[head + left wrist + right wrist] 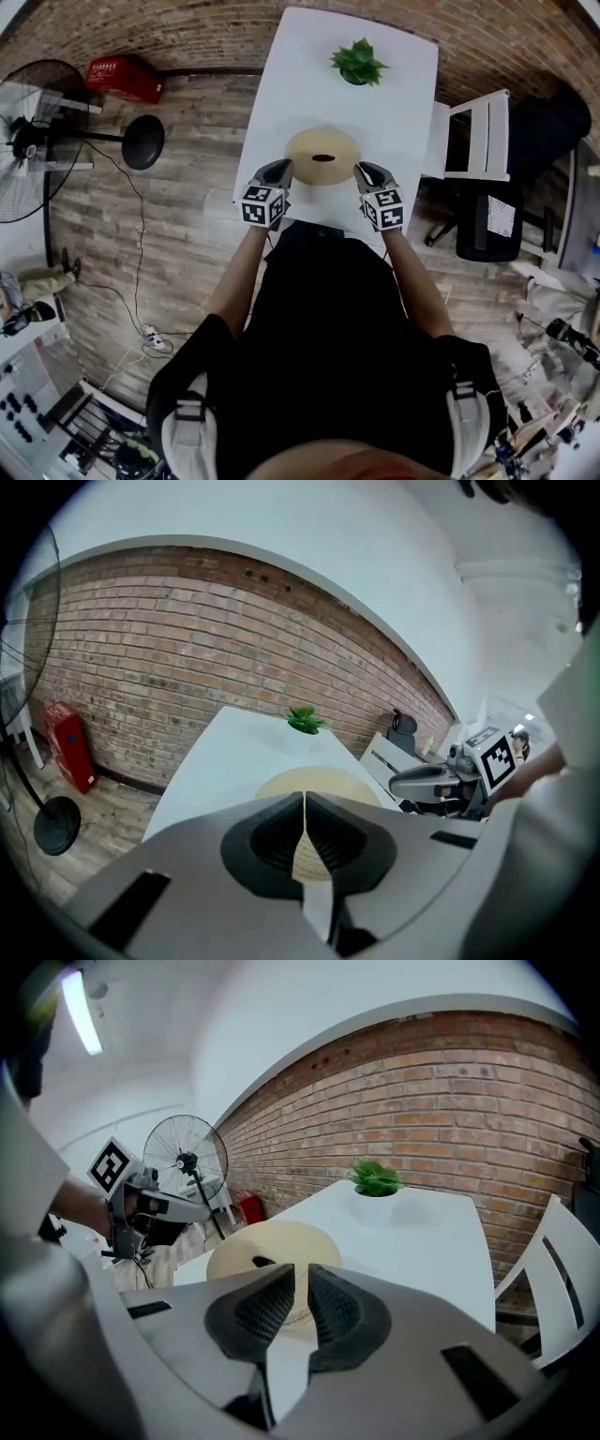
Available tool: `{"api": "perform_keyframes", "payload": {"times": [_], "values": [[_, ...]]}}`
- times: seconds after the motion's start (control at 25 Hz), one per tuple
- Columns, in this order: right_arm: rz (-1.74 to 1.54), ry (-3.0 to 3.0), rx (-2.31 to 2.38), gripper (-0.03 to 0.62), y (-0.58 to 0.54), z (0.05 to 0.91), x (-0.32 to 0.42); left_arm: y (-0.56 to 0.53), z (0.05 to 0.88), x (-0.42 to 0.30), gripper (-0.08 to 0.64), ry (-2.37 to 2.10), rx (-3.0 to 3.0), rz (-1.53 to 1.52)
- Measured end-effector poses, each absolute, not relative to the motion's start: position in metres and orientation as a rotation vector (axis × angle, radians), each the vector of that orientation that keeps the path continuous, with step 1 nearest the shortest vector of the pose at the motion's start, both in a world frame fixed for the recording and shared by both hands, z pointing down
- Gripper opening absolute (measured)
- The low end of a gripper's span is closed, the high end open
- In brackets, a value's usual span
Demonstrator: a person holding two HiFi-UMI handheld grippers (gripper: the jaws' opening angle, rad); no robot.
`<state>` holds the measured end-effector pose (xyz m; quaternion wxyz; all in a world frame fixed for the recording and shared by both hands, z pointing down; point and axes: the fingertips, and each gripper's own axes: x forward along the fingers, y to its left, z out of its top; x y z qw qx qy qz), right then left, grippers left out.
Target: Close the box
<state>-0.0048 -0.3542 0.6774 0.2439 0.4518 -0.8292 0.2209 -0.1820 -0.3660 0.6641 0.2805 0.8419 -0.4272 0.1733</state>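
Box [322, 157], round and tan with a dark oval slot in its top, sits on the near half of the white tabletop [309, 66], between the two grippers. Whether its top is fully seated cannot be told from above. In both gripper views the jaws cover the box's near edge.

The left gripper [280, 170] is just beside the box's left rim. Its own view shows it clenched, pads together with nothing between them. The right gripper [367, 172] is just beside the right rim. Its pads stand a narrow gap apart and empty, with the box showing only behind the gap. Contact with the box cannot be judged for either one.

At the left edge a standing fan [37, 131] is cut off by the frame, with a red case [124, 78] near it against the brick wall [187, 28]. The floor [169, 234] is grey wood planks, and a power strip [153, 337] lies on it. A small green plant [358, 62] stands at the tabletop's far end, well apart from the box. A white chair [478, 136] is at the right of the tabletop, with a dark chair [487, 225] nearer.

White marks on the red case are too small to read. The marker cubes [262, 206] carry only black and white squares. A printed sheet on the dark chair is illegible.
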Motion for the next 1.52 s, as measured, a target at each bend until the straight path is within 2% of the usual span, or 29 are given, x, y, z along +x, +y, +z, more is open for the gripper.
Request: {"api": "perform_keyframes", "payload": {"times": [0.2, 0.68, 1.52], "values": [[0.551, -2.325, 1.18, -0.002, -0.342, 0.663, -0.013, -0.353, 0.654, -0.182, 0.023, -1.162, 2.259, 0.44], [0.423, -2.384, 1.055, -0.003, -0.303, 0.647, -0.023, -0.313, 0.634, -0.177, 0.021, -1.214, 2.25, 0.394], [0.456, -2.43, 1.032, -0.003, -0.245, 0.654, -0.002, -0.239, 0.628, -0.164, 0.021, -1.312, 2.218, 0.427]]}}
